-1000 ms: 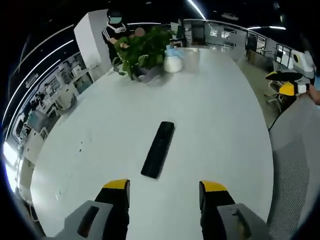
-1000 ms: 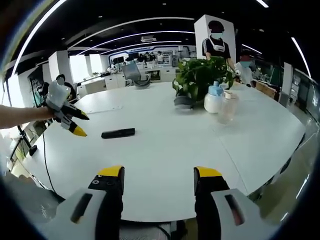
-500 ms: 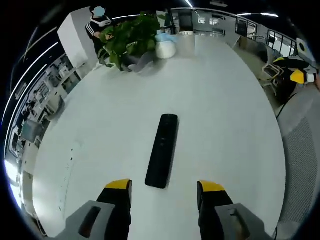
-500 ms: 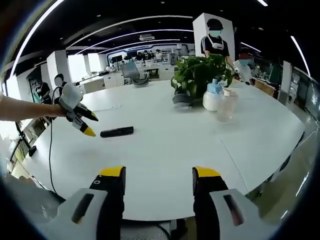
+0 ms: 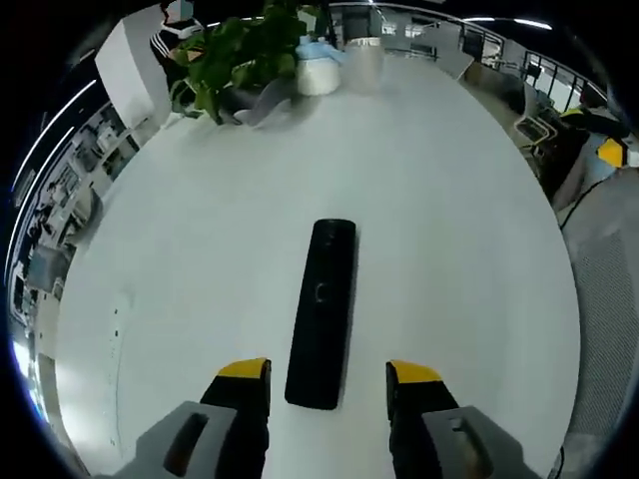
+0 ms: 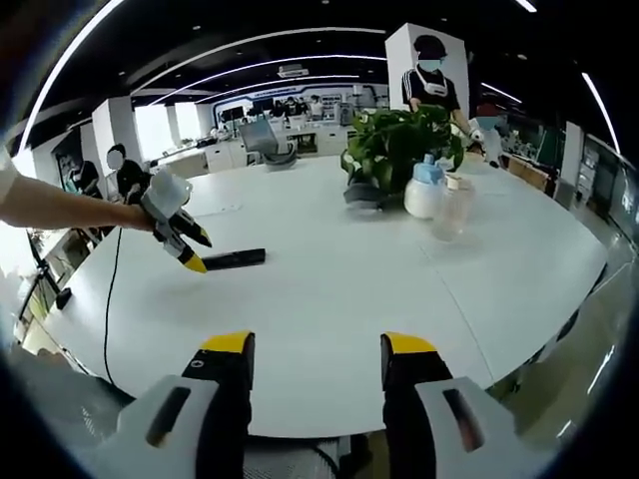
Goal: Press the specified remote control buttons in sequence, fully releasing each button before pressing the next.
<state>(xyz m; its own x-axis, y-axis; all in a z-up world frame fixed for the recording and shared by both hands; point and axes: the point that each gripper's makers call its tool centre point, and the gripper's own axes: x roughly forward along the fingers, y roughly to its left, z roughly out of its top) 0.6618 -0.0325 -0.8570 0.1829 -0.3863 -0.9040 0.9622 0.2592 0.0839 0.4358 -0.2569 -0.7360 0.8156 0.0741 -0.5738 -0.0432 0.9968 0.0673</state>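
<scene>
A long black remote control (image 5: pixel 322 311) lies flat on the white table (image 5: pixel 459 230), running away from me in the left gripper view. My left gripper (image 5: pixel 328 376) hangs open just above its near end, one yellow-tipped jaw on each side. In the right gripper view the same remote (image 6: pixel 235 259) looks small at mid left, and the left gripper (image 6: pixel 185 249), held by a person's arm, points down at its left end. My right gripper (image 6: pixel 317 349) stands open over the table's near edge, far from the remote, with nothing between its jaws.
A potted green plant (image 6: pixel 394 150), a white spray bottle with a blue top (image 6: pixel 423 193) and a clear bottle (image 6: pixel 449 215) stand at the far side of the table. Office desks and chairs surround it. Broad bare tabletop lies around the remote.
My left gripper has moved forward and down toward the remote, whose near end now lies between the jaws. The right gripper has stayed nearly still.
</scene>
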